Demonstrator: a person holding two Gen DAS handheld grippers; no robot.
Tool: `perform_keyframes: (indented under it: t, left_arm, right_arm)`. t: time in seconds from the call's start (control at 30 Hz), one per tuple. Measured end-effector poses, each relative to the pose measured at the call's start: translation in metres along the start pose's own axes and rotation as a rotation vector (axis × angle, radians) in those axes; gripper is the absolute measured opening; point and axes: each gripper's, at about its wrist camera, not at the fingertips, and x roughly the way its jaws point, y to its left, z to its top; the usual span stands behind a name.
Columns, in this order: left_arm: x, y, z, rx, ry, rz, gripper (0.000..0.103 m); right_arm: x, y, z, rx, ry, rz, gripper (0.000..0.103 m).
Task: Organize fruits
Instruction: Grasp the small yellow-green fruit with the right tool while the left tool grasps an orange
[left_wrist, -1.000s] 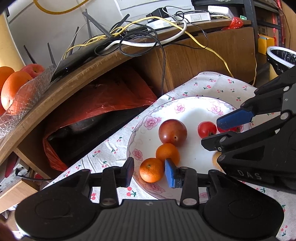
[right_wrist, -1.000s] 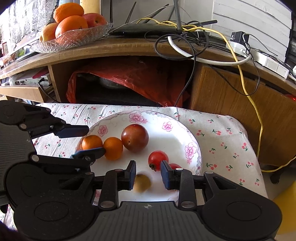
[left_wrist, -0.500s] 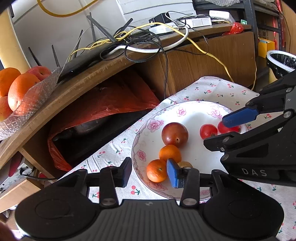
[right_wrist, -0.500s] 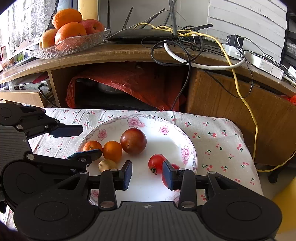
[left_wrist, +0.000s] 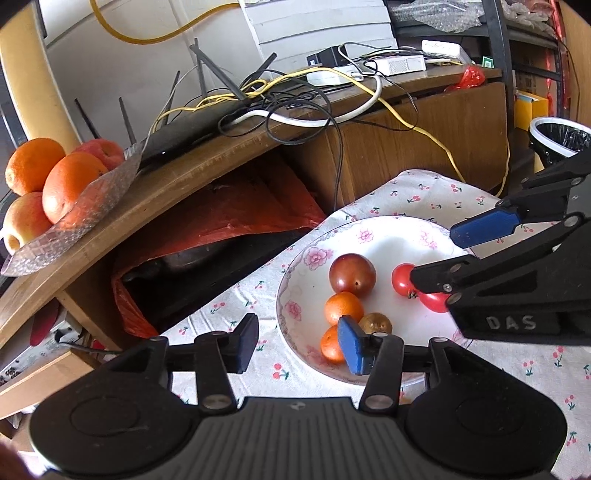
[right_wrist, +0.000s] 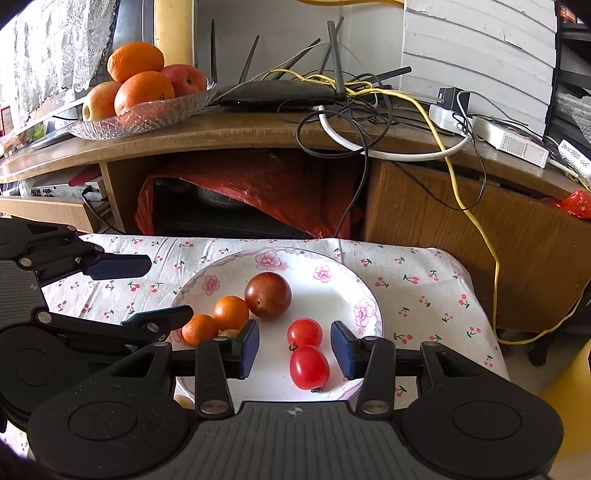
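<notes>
Right gripper (right_wrist: 294, 350), wide open and empty, straddles the 2 tomatoes (right_wrist: 308, 366) at the plate's (right_wrist: 364, 295) near edge, nearer than the open, empty left gripper (left_wrist: 298, 345).

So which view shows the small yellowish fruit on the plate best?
The left wrist view: the small yellowish fruit shows nearly whole beside the oranges, just past the left gripper. In the right wrist view only a sliver peeks out behind the right gripper.
</notes>
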Motion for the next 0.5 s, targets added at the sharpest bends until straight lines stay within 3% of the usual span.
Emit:
perform_keyframes:
  t: [0.17, 0.5]
  left_arm:
    - [-0.012, 0.005, -0.015, 0.004, 0.02, -0.016, 0.057]
    - [-0.032, -0.004, -0.052, 0.002, 0.088, -0.143, 0.058]
  right_arm:
    - [-0.01, 0.004, -0.003, 0.0, -0.003, 0.021, 0.038]
    - [-0.026, 0.022, -0.021, -0.032, 0.047, 0.077, 0.039]
